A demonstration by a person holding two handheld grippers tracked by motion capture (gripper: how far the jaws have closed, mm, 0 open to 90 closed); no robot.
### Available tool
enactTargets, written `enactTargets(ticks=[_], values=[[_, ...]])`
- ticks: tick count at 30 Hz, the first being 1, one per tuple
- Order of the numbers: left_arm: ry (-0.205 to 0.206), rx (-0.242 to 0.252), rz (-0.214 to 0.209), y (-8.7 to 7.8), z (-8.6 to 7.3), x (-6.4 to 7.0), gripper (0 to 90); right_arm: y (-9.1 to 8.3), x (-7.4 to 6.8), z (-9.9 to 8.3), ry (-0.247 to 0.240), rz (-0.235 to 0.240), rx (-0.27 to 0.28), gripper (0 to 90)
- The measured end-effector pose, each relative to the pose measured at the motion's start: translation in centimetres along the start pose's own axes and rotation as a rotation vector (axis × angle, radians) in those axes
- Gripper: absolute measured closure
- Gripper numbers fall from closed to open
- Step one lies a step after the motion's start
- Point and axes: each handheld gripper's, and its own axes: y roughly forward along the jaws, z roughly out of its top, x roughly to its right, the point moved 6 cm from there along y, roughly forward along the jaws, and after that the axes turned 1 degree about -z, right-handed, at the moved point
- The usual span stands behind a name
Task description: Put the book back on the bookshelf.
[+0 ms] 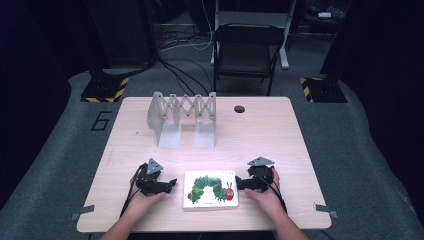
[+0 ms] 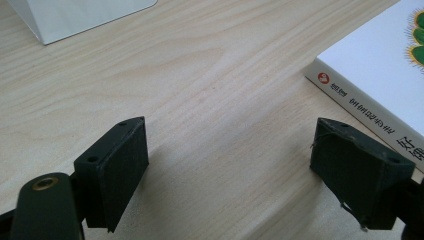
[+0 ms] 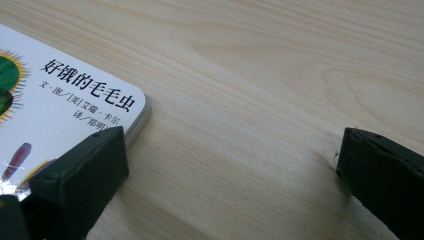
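1. While the light wooden table is carrying everything, it is taking up the middle of the high view, with a small dark round hole sitting near its far edge.
2. Standing on the far half of the table, a white folding rack with a zigzag lattice is resting on 2 flat feet, well apart from the book.
3. Lying flat near the person's edge of the table, the picture book is showing its white cover with a green caterpillar face up, and it is sitting between the 2 hand-held grippers.
4. Resting just beside the book's left edge, the left hand-held gripper is pointing toward the book; in the left gripper view this hand-held gripper is standing released, its jaws wide apart over bare wood, with the book's spine just beside the jaw seen at the right of that view.
5. Sitting at the book's right edge, the right hand-held gripper is also pointing inward; in the right gripper view it is standing released, jaws wide apart, with the jaw seen at the left of that view overlapping the rounded corner of the book, though I cannot tell whether it is touching the cover.
6. Running across that corner, black Chinese lettering is showing on the cover.
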Motion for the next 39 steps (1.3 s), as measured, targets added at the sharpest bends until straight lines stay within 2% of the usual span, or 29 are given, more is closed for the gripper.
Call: enactTargets(ticks=[4, 10, 12, 14, 16, 21, 22, 26, 28, 29, 30, 33, 34, 39], values=[[-0.008, 0.014, 0.01, 0.2, 0.1, 0.0, 15.0, 0.0, 0.0, 0.0, 0.005, 0.001, 0.0, 0.0], [-0.003, 0.011, 0.009, 0.1, 0.1, 0.0, 15.4, 0.0, 0.0, 0.0, 0.003, -0.001, 0.001, 0.0], [-0.007, 0.014, 0.014, 0.1, 0.1, 0.0, 15.7, 0.1, -0.1, 0.1, 0.019, -0.002, 0.006, 0.0], [-0.009, -0.004, 0.007, -0.1, 0.0, 0.2, 15.8, 0.0, 0.0, 0.0, 0.003, 0.001, 0.003, 0.3], [-0.018, 0.005, 0.016, 0.0, 0.0, 0.3, 15.8, 0.0, -0.1, 0.0, 0.007, 0.001, 0.008, 1.4], [-0.015, -0.015, 0.013, -0.2, 0.0, 0.3, 16.0, -0.2, -0.2, 0.2, 0.019, -0.005, 0.017, 9.8], [-0.017, -0.019, 0.012, -0.1, 0.0, 0.4, 16.0, -0.4, -0.2, 0.2, 0.022, 0.001, 0.004, 13.7], [-0.011, -0.037, 0.012, -0.2, 0.1, 0.4, 16.8, -0.5, -0.1, 0.4, 0.013, 0.007, -0.01, 17.6], [-0.015, -0.037, 0.014, -0.4, 0.2, 0.3, 23.8, -0.7, 0.0, 0.5, 0.005, 0.01, -0.028, 22.7], [-0.018, -0.056, 0.007, -0.6, 0.1, 0.2, 25.8, -0.8, 0.0, 0.5, 0.017, 0.008, -0.037, 24.7], [-0.024, -0.043, 0.005, -0.5, 0.2, 0.2, 26.1, -0.8, 0.1, 0.6, 0.023, 0.011, -0.046, 26.9], [-0.042, -0.059, -0.008, -0.7, 0.3, 0.1, 28.3, -1.0, 0.3, 0.7, 0.053, 0.029, -0.046, 31.6], [-0.063, -0.059, -0.012, -0.8, 0.3, 0.3, 28.7, -1.1, 0.3, 0.7, 0.059, 0.037, -0.052, 32.6], [-0.051, -0.04, -0.029, -1.5, 0.7, 0.8, 31.0, -1.6, 0.2, 1.1, 0.085, 0.076, -0.063, 38.8]])
